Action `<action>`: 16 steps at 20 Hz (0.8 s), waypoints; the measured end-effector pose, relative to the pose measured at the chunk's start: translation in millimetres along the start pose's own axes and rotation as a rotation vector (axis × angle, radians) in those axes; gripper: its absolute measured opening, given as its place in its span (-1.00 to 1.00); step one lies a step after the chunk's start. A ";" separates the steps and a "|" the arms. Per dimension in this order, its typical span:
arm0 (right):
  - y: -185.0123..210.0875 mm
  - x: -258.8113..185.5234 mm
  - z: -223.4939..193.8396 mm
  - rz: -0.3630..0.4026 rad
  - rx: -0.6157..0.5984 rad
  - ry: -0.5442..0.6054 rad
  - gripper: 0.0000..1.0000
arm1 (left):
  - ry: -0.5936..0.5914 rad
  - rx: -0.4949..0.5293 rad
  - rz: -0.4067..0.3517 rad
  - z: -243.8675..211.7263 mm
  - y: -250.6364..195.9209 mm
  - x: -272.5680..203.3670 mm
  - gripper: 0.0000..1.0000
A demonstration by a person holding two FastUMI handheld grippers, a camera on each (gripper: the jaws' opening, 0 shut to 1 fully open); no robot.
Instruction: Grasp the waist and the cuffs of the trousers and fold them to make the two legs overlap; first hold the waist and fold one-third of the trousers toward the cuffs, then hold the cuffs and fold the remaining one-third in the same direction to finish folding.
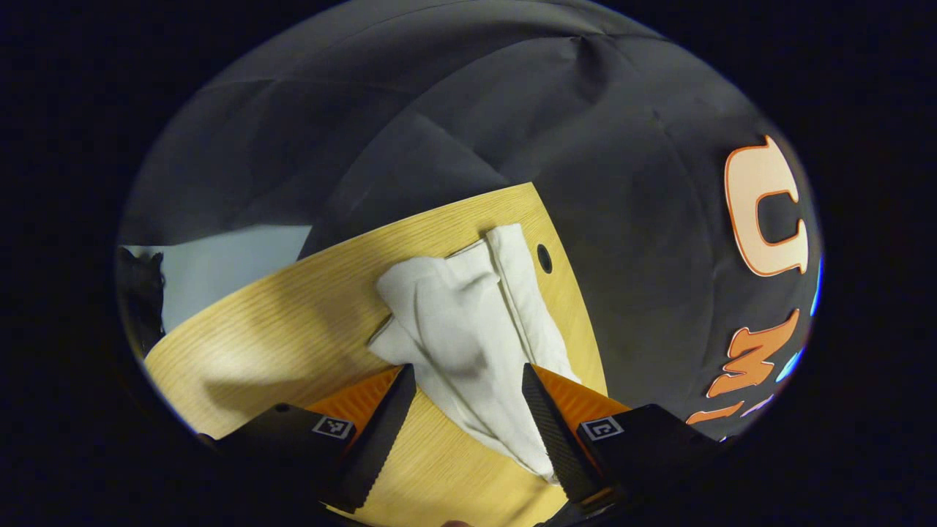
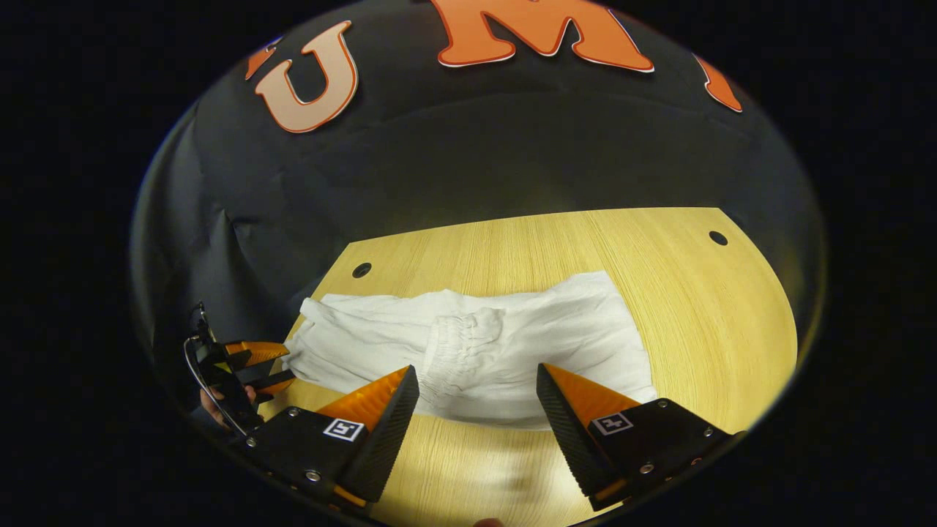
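Two hand-held grippers hover spread above the white, soft cotton trousers [image 2: 476,351] lying on the pale wooden worktop [image 2: 732,307]: left hand-held gripper [image 1: 468,410] at one trouser end, right hand-held gripper [image 2: 476,410] at the near edge. Fabric appears light and limp; pinch the gathered elastic waist [image 2: 465,340].

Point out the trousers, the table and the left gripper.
trousers [image 2: 468,351]: right gripper view, gathered middle.
table [image 2: 703,307]: right gripper view, bare top.
left gripper [image 1: 468,388]: left gripper view, between its fingertips.
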State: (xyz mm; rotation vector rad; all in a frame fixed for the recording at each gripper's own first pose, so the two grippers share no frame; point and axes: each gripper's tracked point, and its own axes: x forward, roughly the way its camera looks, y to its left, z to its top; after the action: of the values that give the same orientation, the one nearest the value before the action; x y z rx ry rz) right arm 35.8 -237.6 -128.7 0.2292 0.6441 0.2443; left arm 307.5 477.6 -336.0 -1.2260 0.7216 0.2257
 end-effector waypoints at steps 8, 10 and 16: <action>-35.9 -26.5 -5.3 -0.068 0.081 -0.021 0.94 | -0.018 0.065 0.086 6.8 3.5 33.1 -0.16; -48.5 -32.2 -8.1 -0.079 0.108 -0.022 0.94 | -0.012 0.033 0.095 1.7 3.4 26.7 -0.84; -58.3 -52.8 4.4 -0.075 0.134 -0.079 0.91 | -0.079 0.171 0.055 13.8 -39.1 -3.8 -0.80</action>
State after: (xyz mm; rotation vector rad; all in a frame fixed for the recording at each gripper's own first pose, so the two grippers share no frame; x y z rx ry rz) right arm 6.6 -308.8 -112.3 0.3406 0.5901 0.1192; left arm 330.4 477.4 -301.2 -1.0306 0.6923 0.2514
